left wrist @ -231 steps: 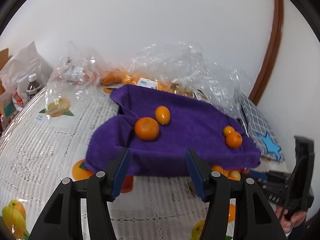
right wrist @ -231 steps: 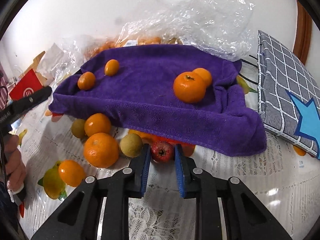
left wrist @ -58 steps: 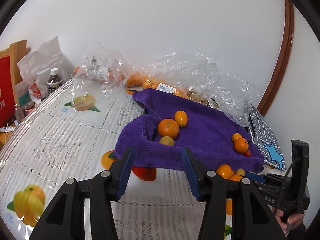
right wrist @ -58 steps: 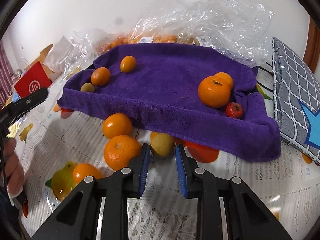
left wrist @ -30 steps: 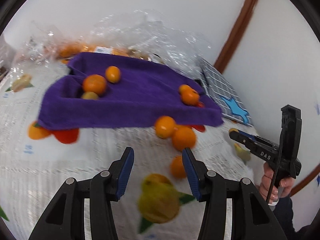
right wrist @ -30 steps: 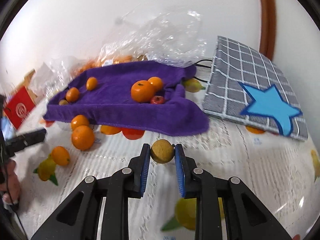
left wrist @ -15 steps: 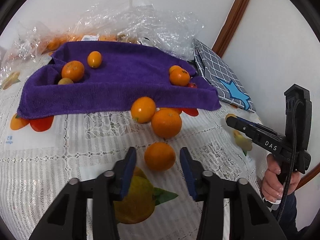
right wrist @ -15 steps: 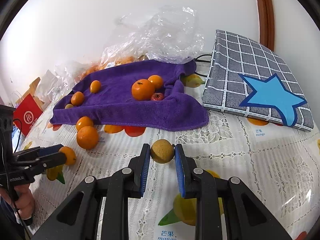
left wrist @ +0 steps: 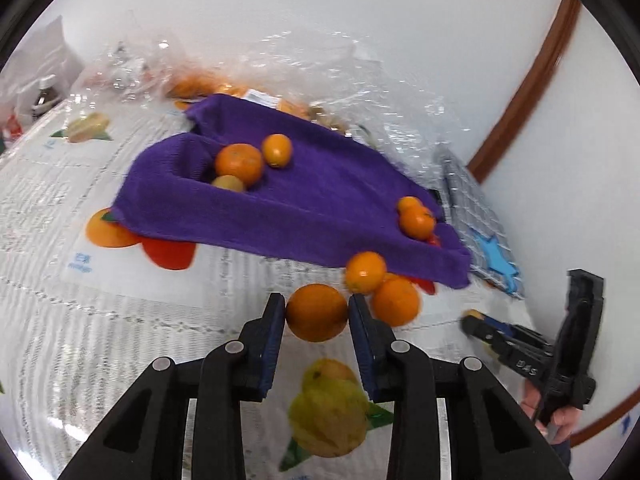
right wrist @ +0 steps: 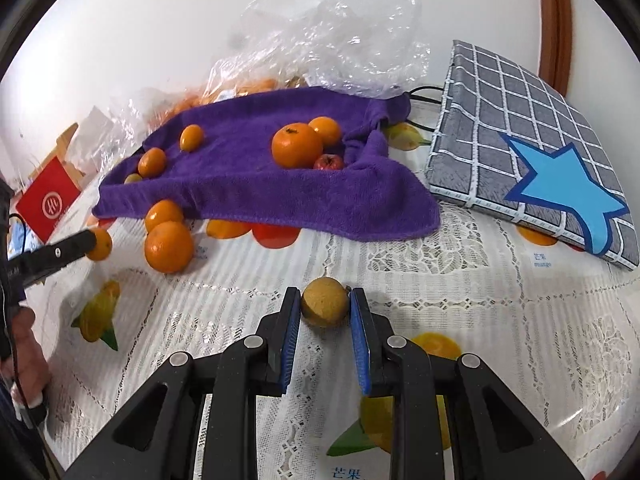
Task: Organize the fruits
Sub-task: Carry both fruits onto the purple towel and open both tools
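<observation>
My left gripper is shut on an orange and holds it above the tablecloth. My right gripper is shut on a yellow-brown round fruit near the table's front. A purple towel holds an orange, a small orange and a yellow-brown fruit at its left, and two oranges at its right. In the right wrist view the towel also holds a red fruit. Two oranges lie loose in front of it.
Crumpled clear plastic bags with more oranges lie behind the towel. A grey checked cushion with a blue star lies at the right. A red box stands at the left. The lace tablecloth has printed fruit pictures.
My left gripper has closed on the orange on the cloth and lifted it, swinging toward the towel. My right gripper still holds the yellow-brown fruit, little moved.
</observation>
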